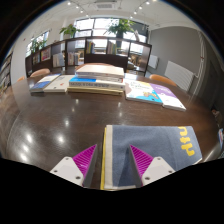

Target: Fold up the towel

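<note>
Over at the far left, a stack of books or magazines (47, 84) lies on the dark, glossy table (50, 125), and behind it stands a brown chair (39, 72). Next along, near the middle of the table's far side, sits a thicker pile of flat books (97, 78), the top one pale. Right of that lie more printed sheets with blue and yellow covers (153, 94), with another chair (162, 79) behind them. Beyond all this a row of windows (100, 27) lets in daylight, potted plants (122, 27) stand on a low shelf unit, and a white radiator (181, 73) hangs on the wall to the right.

Closer in, the gripper (112, 160) is spread moderately wide, its two magenta pads (84, 158) facing each other with clear space between them. It holds nothing. The towel (155, 147), grey with a yellow edge stripe and yellow lettering near its right end, lies flat on the table; its left edge sits in the gap between the fingers, closer to the right finger, and the cloth stretches away to the right past that finger
</note>
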`<state>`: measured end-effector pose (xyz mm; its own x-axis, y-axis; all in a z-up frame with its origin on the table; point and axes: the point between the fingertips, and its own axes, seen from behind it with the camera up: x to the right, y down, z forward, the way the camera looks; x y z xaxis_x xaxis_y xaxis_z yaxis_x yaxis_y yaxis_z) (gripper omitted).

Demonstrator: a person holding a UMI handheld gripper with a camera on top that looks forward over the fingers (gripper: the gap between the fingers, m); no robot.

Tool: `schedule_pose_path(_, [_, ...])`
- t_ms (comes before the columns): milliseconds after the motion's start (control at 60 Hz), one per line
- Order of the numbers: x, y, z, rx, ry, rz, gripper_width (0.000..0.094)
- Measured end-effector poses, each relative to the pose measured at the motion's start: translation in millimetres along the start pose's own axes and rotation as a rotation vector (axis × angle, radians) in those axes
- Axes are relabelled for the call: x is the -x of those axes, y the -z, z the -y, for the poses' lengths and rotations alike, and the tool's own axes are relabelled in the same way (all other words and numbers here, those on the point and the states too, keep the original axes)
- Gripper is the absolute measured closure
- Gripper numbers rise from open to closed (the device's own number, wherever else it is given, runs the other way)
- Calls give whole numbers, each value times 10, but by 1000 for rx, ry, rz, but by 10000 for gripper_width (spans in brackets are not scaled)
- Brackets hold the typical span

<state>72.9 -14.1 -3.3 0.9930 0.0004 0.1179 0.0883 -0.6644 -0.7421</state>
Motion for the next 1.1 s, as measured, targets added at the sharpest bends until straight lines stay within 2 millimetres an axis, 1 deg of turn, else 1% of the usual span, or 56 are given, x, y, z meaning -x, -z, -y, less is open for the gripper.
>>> schedule_pose_path(83, [-54, -27, -27, -9, -46, -2, 460])
schedule_pose_path(133, [-133, -40, -34, -14, -45, -23, 600])
schedule_pose_path(150, [-146, -43, -37, -15, -38, -27, 628])
schedule_pose_path(167, [-148, -43, -42, -15, -33, -31, 675])
schedule_pose_path(217, [-222, -55, -50, -10, -4, -57, 837])
schedule_pose_path(233, [-233, -58, -47, -9, 15, -59, 855])
schedule_pose_path(283, [-225, -67, -46, -2, 47, -39, 857])
schedule_pose_path(367, [-190, -55, -63, 27, 20, 14, 857])
schedule_pose_path(383, [-195, -45, -54, 33, 13, 31, 882])
schedule_pose_path(450, [-168, 23, -4, 53, -22, 111, 881])
schedule_pose_path(483, [-204, 92, 77, 41, -32, 145, 882])
schedule_pose_path(517, [-302, 186, 194, 16, -28, 161, 881])
schedule_pose_path(567, [-571, 345, 380, -18, -2, 142, 881])
schedule_pose_path(650, [-1047, 546, 636, -67, 11, 109, 882])
schedule_pose_path(683, [-1275, 633, 709, -79, 10, 95, 883])
schedule_pose_path(733, [-1592, 699, 797, -93, 14, 61, 883])
schedule_pose_path(767, [-1814, 722, 817, -98, 14, 33, 883])
schedule_pose_path(850, [-2342, 703, 763, -95, 1, -14, 883])
schedule_pose_path(900, [-2566, 636, 659, -75, -9, -26, 871])
schedule_pose_path(933, [-2703, 579, 574, -60, -9, -33, 843])
schedule_pose_path(967, [-2812, 490, 470, -50, -14, -43, 777])
schedule_pose_path(1017, [-2972, 372, 295, -17, -25, -51, 606])
schedule_pose_path(1067, [-3054, 292, 138, 13, -21, -51, 440])
schedule_pose_path(1100, [-3064, 242, 69, 14, -25, -52, 364])
